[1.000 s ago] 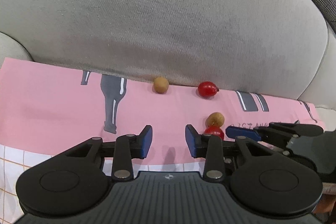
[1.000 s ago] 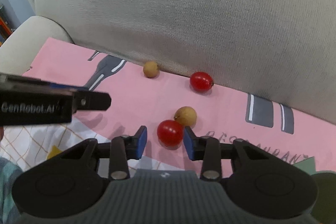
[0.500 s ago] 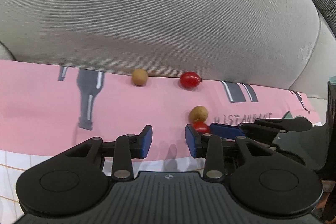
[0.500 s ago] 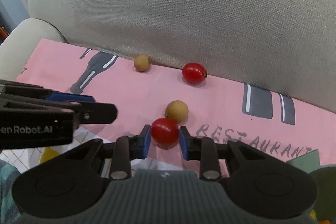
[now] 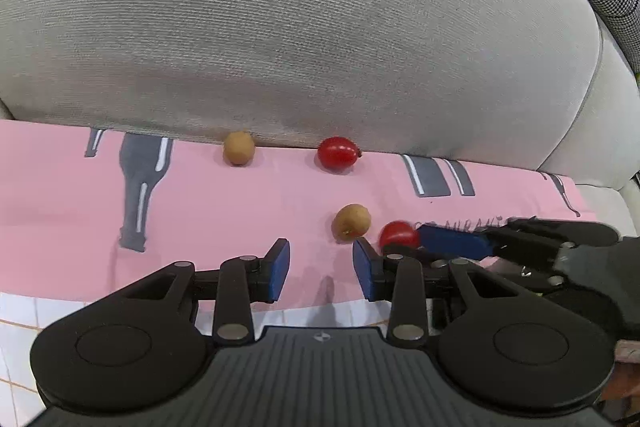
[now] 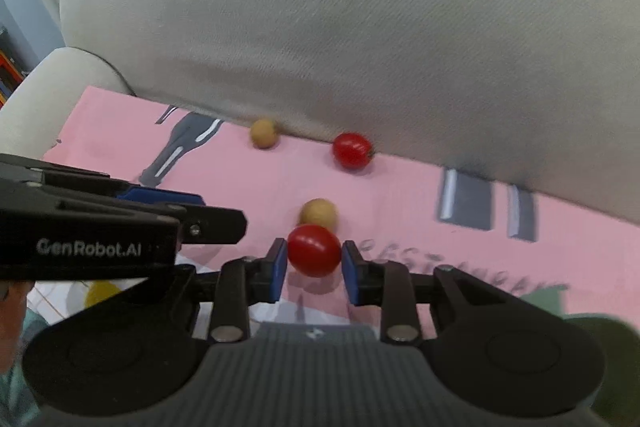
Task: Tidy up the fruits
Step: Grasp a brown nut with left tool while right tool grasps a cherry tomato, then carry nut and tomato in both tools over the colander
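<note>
The right gripper point(image 6: 314, 261) has closed its jaws onto the near red tomato point(image 6: 314, 250), which a second ago sat loose between them on the pink cloth point(image 6: 248, 179). Just beyond lies a tan longan point(image 6: 319, 213); another longan point(image 6: 263, 133) and tomato point(image 6: 352, 150) rest by the far sofa cushion point(image 6: 360, 27). The left gripper point(image 5: 321, 265) stays open and empty.

on the cloth point(image 5: 240, 219), two fruits lie far against the cushion point(image 5: 300, 27): a longan point(image 5: 239, 147) left, a tomato point(image 5: 337, 152) right. nearer, a second longan point(image 6: 318, 213) sits just behind a second tomato point(image 6: 314, 250), which lies between the right gripper's point(image 6: 314, 267) fingers. the left gripper point(image 5: 321, 264) is left of both.
</note>
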Demonstrator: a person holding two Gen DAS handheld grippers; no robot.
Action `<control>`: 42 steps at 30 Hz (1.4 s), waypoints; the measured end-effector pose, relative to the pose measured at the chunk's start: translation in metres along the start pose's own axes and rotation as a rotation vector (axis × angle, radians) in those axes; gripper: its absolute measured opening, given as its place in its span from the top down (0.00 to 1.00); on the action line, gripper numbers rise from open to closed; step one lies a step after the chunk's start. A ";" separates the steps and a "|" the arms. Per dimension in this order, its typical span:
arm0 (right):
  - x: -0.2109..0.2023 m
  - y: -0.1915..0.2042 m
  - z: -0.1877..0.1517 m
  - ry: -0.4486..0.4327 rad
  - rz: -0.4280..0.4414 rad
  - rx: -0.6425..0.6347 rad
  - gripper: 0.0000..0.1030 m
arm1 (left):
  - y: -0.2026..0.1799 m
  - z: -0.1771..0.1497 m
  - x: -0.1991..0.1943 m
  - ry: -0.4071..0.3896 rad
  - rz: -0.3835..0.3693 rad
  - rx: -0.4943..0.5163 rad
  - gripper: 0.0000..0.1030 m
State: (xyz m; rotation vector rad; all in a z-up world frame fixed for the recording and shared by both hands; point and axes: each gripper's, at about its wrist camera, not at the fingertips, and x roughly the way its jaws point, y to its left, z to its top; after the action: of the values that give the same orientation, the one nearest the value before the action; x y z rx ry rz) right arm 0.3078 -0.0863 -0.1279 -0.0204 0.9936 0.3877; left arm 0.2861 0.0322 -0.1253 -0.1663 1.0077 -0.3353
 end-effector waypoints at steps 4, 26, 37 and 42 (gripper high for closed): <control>-0.015 -0.015 0.000 -0.034 -0.062 -0.014 0.75 | -0.010 0.002 0.011 0.019 -0.006 0.028 0.59; -0.038 -0.061 -0.001 -0.109 -0.050 0.080 0.75 | -0.040 0.015 0.067 0.058 0.037 0.114 0.71; -0.096 -0.084 -0.007 -0.191 -0.012 0.149 0.75 | -0.065 0.010 0.006 -0.044 -0.052 0.112 0.71; -0.129 -0.100 -0.028 -0.206 -0.032 0.192 0.75 | -0.092 0.000 -0.018 -0.069 -0.096 0.164 0.71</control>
State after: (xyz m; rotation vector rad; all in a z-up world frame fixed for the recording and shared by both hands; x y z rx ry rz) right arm 0.2551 -0.2250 -0.0535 0.1737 0.8216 0.2585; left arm 0.2586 -0.0476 -0.0841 -0.0779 0.9020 -0.4951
